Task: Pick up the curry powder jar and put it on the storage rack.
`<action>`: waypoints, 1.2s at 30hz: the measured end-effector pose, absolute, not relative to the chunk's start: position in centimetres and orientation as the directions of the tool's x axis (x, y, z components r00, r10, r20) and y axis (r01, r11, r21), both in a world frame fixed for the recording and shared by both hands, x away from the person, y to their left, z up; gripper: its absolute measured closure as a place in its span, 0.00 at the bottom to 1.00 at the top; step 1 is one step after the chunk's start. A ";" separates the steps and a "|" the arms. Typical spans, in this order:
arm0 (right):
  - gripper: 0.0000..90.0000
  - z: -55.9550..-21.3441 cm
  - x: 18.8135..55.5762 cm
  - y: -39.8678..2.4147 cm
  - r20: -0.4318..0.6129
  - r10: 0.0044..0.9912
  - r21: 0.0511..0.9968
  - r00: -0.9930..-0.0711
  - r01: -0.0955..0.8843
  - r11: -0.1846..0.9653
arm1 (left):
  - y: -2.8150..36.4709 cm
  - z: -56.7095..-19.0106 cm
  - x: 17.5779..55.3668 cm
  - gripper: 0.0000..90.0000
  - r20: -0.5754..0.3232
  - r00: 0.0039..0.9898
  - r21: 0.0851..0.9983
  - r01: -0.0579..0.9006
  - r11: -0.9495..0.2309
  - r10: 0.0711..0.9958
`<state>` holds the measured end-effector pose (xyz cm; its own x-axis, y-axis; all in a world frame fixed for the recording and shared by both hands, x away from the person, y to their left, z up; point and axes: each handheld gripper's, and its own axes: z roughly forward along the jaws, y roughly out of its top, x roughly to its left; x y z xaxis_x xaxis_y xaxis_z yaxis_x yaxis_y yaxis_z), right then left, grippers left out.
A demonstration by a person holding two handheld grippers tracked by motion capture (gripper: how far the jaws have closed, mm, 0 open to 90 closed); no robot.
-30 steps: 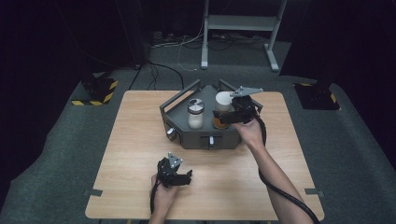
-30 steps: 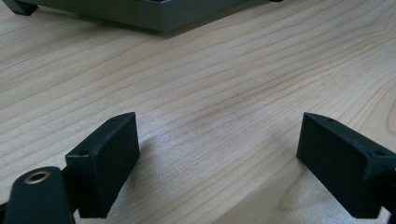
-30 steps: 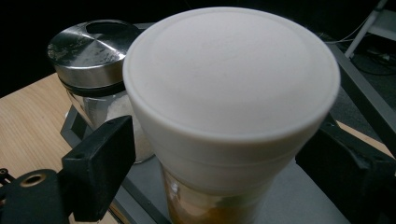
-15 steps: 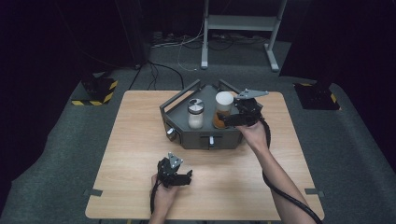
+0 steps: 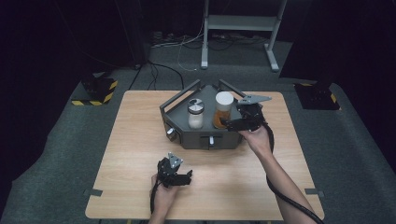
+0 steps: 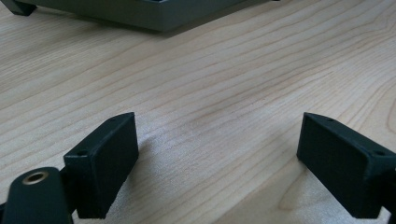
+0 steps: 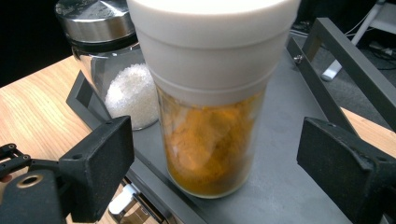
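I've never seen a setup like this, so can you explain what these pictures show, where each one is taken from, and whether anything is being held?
A person holds a two-jaw tool in each hand. One picture looks down from above the wooden table; the other two come from cameras riding on the tools. On the table stands a grey tray holding a jar of orange powder with a white lid and a jar of white grains with a metal lid. The right gripper has open jaws either side of the orange jar, not touching it. The left gripper is open over bare wood. Nothing is held.

Clear jar [image 7: 210,144] (matt white lid [image 7: 212,42])
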<state>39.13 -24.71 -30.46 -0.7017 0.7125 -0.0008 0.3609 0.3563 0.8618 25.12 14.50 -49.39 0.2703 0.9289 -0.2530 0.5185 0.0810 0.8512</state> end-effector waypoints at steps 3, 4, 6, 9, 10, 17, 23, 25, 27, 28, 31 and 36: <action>0.12 -30.7 38.8 -25.0 0.001 0.713 0.861 -0.701 0.363 0.356 | 14.5 -49.4 25.1 0.14 -0.251 0.271 0.851 0.518 0.079 0.929; 0.12 -30.7 38.8 -25.1 -0.002 0.713 0.861 -0.702 0.362 0.358 | 14.5 -49.4 25.1 0.14 -0.249 0.272 0.851 0.519 0.076 0.929; 0.12 -30.8 38.6 -25.3 0.000 0.713 0.859 -0.701 0.365 0.359 | 14.5 -49.4 25.1 0.14 -0.248 0.272 0.851 0.519 0.075 0.930; 0.12 -31.0 38.3 -25.6 0.004 0.715 0.860 -0.699 0.368 0.355 | 14.5 -49.4 25.1 0.14 -0.248 0.273 0.851 0.520 0.074 0.930; 0.12 -31.0 38.2 -25.7 0.002 0.715 0.860 -0.699 0.367 0.356 | 14.5 -49.4 25.1 0.14 -0.251 0.270 0.852 0.518 0.080 0.929; 0.12 -31.5 37.7 -26.5 0.009 0.725 0.858 -0.689 0.378 0.349 | 14.5 -49.4 25.1 0.14 -0.250 0.271 0.851 0.519 0.077 0.930; 0.12 -31.7 37.1 -26.9 -0.004 0.724 0.854 -0.689 0.374 0.360 | 14.5 -49.4 25.1 0.14 -0.248 0.271 0.852 0.519 0.076 0.930; 0.12 -31.8 36.9 -27.0 -0.005 0.725 0.854 -0.689 0.374 0.361 | 14.5 -49.4 25.1 0.14 -0.248 0.272 0.852 0.519 0.076 0.930; 0.12 -32.0 36.7 -27.2 -0.005 0.725 0.853 -0.689 0.375 0.363 | 14.5 -49.4 25.1 0.14 -0.249 0.271 0.852 0.519 0.077 0.930; 0.12 -32.1 36.6 -27.3 -0.005 0.725 0.852 -0.689 0.377 0.364 | 14.5 -49.4 25.1 0.14 -0.249 0.271 0.852 0.519 0.077 0.930; 0.12 -32.3 36.3 -27.6 -0.004 0.726 0.852 -0.688 0.378 0.363 | 14.5 -49.4 25.1 0.14 -0.249 0.270 0.852 0.518 0.078 0.930; 0.12 -32.8 35.6 -28.0 -0.018 0.728 0.846 -0.686 0.378 0.377 | 14.5 -49.4 25.1 0.14 -0.249 0.271 0.852 0.519 0.077 0.930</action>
<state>35.63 -28.05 -32.76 -0.6858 0.7275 -0.0179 0.3779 0.3770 0.8456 25.12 14.47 -49.38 0.2707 0.9298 -0.2495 0.5186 0.0775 0.8515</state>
